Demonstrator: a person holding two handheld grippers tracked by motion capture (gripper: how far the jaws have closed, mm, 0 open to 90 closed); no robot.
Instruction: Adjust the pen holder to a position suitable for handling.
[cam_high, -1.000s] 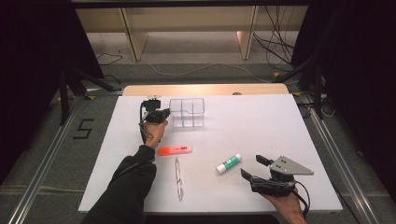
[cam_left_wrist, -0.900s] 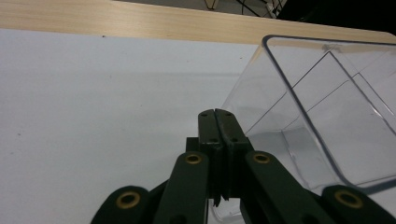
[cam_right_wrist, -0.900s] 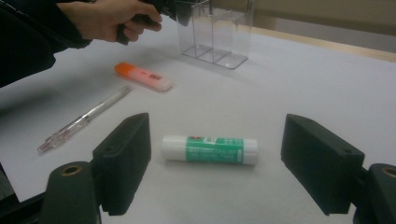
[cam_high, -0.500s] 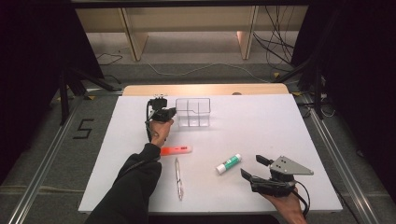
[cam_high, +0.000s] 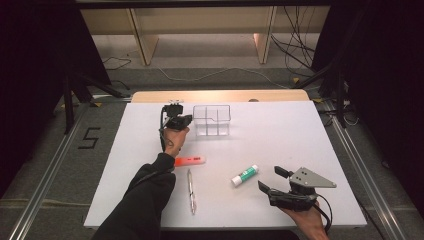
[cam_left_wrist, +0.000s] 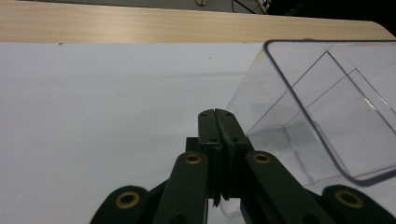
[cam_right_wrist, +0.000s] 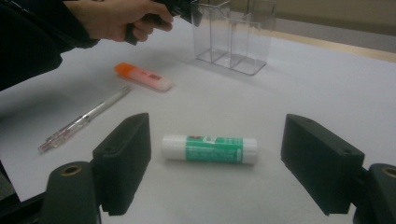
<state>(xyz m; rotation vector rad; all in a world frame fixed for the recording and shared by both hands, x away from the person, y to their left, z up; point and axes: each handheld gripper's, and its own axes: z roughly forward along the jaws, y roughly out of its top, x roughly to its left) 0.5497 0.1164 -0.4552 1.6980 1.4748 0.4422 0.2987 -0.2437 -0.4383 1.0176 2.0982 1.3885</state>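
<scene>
The left gripper sits at the near-left corner of the clear compartment organizer, at about 11 o'clock on the white counter. In the left gripper view its jaws are clenched flat against each other with nothing between them, their tips just beside the organizer's transparent left wall; whether they touch it I cannot tell. The organizer stands upright near the far edge of the counter.

The right gripper rests at about 5 o'clock, held low over the counter, its jaws released and spread wide. In the right gripper view the green-and-white glue stick lies on its side between them, apart from both pads.

An orange highlighter lies at about 8 o'clock from the organizer, and a clear pen lies nearer the person, pointing toward 6 o'clock.
</scene>
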